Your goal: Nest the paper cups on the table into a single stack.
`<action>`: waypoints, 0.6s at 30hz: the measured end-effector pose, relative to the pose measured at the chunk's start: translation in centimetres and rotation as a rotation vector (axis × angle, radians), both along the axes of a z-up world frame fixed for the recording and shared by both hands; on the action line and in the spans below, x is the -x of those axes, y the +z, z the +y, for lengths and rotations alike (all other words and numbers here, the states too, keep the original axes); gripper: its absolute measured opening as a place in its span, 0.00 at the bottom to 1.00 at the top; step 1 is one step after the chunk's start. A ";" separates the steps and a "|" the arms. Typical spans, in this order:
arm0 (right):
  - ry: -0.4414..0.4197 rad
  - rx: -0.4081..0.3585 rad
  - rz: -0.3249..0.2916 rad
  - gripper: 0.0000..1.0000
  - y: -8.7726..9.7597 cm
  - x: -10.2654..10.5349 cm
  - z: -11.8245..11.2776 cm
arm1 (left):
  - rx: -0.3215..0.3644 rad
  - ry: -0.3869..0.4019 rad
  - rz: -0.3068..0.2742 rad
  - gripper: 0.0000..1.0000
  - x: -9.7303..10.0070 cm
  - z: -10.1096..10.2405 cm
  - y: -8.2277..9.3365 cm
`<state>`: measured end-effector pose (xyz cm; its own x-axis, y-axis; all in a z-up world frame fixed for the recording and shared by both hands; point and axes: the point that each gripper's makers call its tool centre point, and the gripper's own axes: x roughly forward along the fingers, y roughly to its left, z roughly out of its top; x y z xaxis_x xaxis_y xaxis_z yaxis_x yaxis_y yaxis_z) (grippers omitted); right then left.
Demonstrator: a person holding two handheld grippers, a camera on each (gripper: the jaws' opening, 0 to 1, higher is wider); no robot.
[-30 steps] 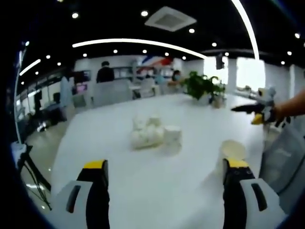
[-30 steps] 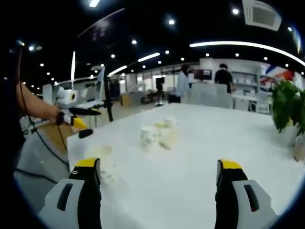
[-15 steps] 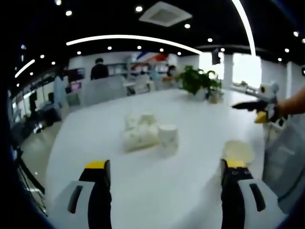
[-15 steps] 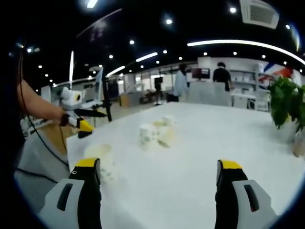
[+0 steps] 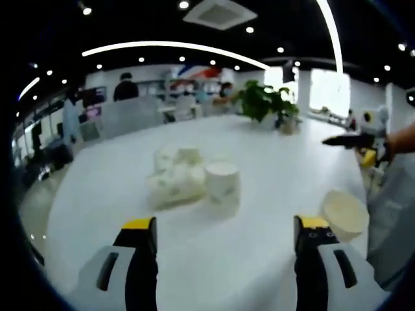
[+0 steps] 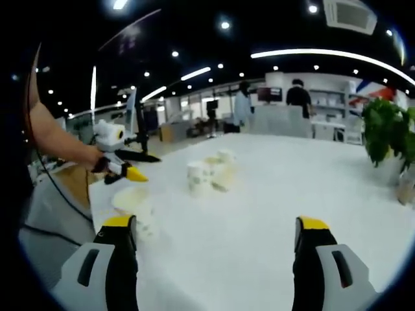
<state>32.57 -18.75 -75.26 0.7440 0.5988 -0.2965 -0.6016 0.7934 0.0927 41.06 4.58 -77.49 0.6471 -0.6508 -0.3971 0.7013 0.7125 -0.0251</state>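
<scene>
A cluster of white paper cups [image 5: 174,175] lies in the middle of the white table [image 5: 259,155], several on their sides, with one upright cup [image 5: 222,187] at its right edge. Another upright cup [image 5: 344,214] stands near the table's right edge. My left gripper [image 5: 220,246] is open, held short of the cluster with nothing between its jaws. In the right gripper view the cluster [image 6: 214,172] is ahead and the lone cup [image 6: 135,208] sits just past my left jaw. My right gripper [image 6: 214,246] is open and holds nothing. The other gripper [image 6: 123,165] enters from the left.
A potted plant [image 5: 264,107] stands at the table's far side and shows as a plant [image 6: 386,139] at the right. Chairs, desks and people [image 6: 298,97] fill the office behind. The person's arm [image 6: 55,139] reaches in from the left.
Both grippers have come closer to the cups and stayed open. The left gripper has moved in over the table toward the lone cup.
</scene>
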 end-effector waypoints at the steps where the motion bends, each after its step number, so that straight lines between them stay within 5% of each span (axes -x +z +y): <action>1: -0.004 -0.001 0.001 1.00 0.0 0.0 0.0 | 0.001 -0.003 0.001 0.84 -0.1 -0.2 0.0; 18: -0.031 -0.003 0.029 1.00 -1.1 0.4 -1.2 | 0.005 -0.022 0.012 0.73 -3.8 -3.7 -1.7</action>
